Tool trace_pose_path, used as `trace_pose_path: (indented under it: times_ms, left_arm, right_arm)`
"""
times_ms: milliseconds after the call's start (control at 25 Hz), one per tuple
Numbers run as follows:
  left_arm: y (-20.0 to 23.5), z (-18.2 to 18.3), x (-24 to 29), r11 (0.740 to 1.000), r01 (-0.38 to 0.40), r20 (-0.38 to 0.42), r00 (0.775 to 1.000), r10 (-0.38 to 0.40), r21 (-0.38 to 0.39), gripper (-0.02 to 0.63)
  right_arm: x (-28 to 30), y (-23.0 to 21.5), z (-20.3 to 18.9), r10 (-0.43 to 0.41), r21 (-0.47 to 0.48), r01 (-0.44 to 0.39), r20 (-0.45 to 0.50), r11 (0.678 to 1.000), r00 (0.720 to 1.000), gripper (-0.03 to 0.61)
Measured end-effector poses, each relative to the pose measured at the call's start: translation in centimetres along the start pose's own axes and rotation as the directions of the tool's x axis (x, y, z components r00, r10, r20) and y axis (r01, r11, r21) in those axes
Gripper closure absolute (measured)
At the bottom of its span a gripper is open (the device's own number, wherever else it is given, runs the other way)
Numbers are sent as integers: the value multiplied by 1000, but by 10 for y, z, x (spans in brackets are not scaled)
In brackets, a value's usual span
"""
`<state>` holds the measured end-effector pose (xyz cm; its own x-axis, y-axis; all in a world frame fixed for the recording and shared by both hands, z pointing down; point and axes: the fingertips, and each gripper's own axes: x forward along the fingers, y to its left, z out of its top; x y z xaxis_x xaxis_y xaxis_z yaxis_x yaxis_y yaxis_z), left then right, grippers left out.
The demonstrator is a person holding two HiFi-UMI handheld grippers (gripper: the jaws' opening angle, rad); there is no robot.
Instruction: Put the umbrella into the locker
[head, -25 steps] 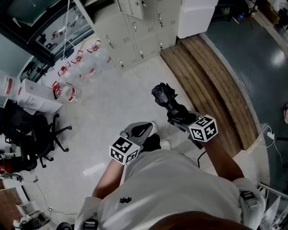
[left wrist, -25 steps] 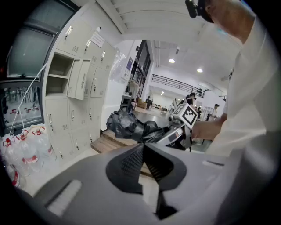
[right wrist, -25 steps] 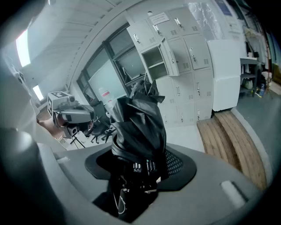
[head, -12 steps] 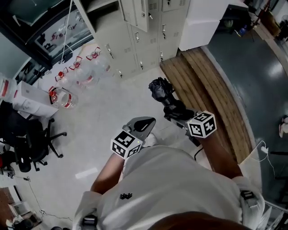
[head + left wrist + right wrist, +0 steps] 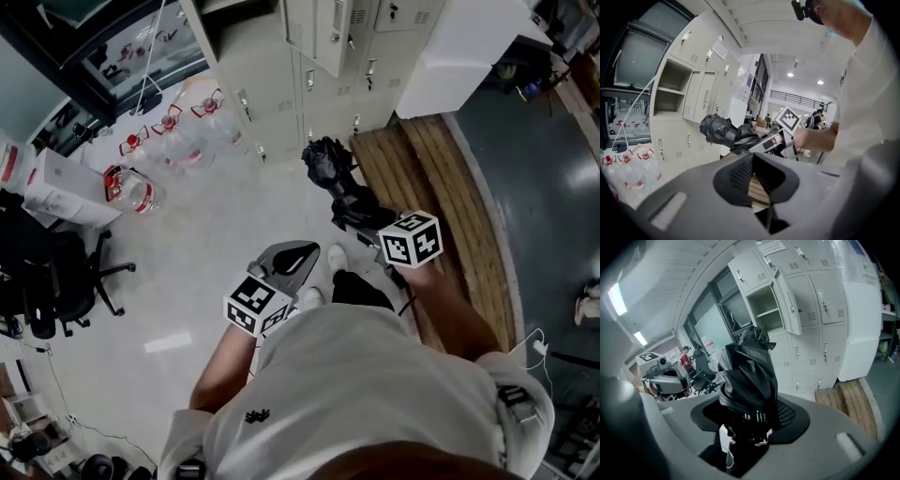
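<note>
Pale lockers behind crumpled black umbrella clenched in right claw; left claw closed, empty.

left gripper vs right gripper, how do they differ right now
The right gripper is clamped on the folded black umbrella; the left gripper is shut on nothing. The right gripper reaches farther toward the lockers; the left gripper sits close to the body. Both carry a marker cube.

Black folded umbrella in the right tool, open locker beyond.
</note>
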<state>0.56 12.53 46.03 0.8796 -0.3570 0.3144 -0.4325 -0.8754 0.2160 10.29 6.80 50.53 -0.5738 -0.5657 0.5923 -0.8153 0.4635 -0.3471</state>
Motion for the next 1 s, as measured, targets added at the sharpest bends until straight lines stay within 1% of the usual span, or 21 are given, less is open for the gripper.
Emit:
trace_pose_path:
  times_ms: [120, 240, 400, 560, 760, 880, 1000]
  left_arm:
    - [27, 17, 13, 999, -47, 3, 999, 47, -20, 560]
    - [52, 30, 28, 996, -88, 5, 996, 88, -30, 560]
    - [92, 53, 55, 986, -166, 13, 986, 166, -37, 560]
    - [118, 76, 74, 974, -221, 29, 974, 223, -43, 560]
    - [164, 89, 82, 964, -256, 34, 965, 259, -74, 560]
    - [167, 85, 84, 962, -260, 31, 964, 263, -84, 560]
    - [186, 84, 82, 963, -256, 36, 965, 259, -83, 560]
  right_arm:
    - [21, -16, 37, 33, -21, -33, -1, 999, 999, 336]
    - [46, -34, 64, 63, -46, -64, -11, 997, 998, 336]
    - [81, -61, 103, 111, -90, -114, -41, 989, 993, 336]
    - [107, -80, 137, 146, -130, -154, -64, 980, 987, 336]
    - [163, -96, 183, 156, -145, -165, -72, 976, 985, 336]
    - [179, -101, 192, 149, -157, -158, -69, 975, 986, 336]
    - [204, -100, 209, 141, -162, -148, -59, 976, 988, 336]
